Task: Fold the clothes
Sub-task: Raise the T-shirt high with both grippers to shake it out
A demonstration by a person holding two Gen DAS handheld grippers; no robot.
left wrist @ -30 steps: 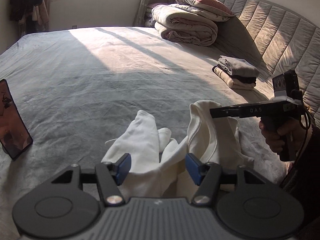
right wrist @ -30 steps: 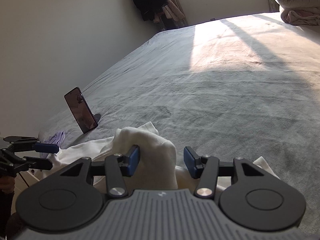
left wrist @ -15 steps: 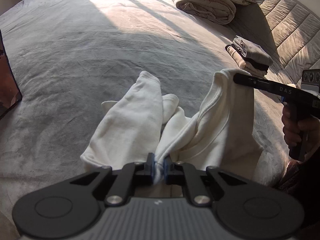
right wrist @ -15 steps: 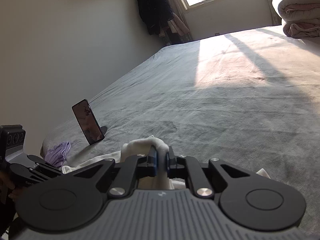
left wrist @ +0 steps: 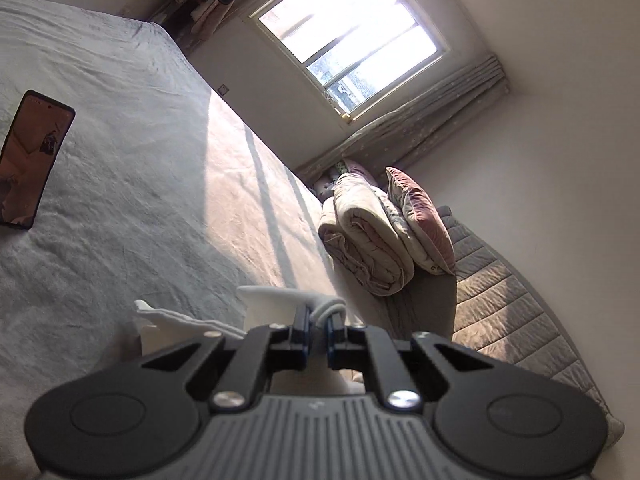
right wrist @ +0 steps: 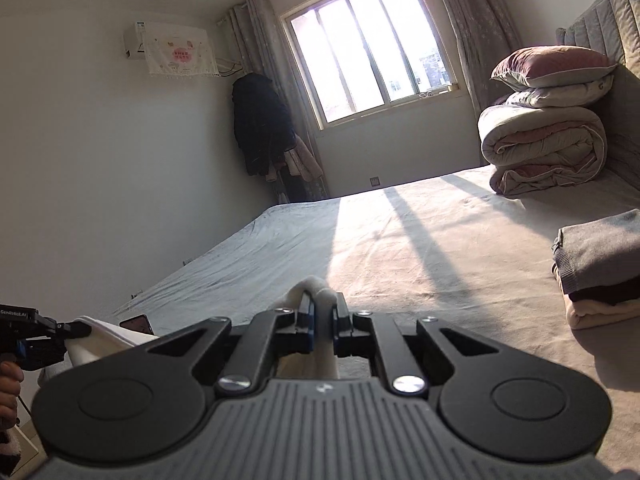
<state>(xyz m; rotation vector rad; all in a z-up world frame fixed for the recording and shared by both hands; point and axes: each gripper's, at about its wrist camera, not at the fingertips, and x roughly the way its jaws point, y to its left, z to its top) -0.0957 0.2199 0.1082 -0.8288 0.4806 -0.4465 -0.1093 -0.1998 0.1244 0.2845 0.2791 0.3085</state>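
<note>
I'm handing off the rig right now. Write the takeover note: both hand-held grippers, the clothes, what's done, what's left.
Left hand-held gripper: shut on the white garment.
Right hand-held gripper: shut on another part of the same garment, which is raised above the bed.
Done: a stack of folded clothes sits near the headboard.
Left: the white garment is not folded yet; likely lay it flat on the bed, fold it, and add it to the stack.
A phone stands on the bed.

A bedroom in a home.
A wide bed under a grey plush cover fills the room, with a rolled beige quilt, a quilted grey headboard, a curtained window and a wall air conditioner.
</note>
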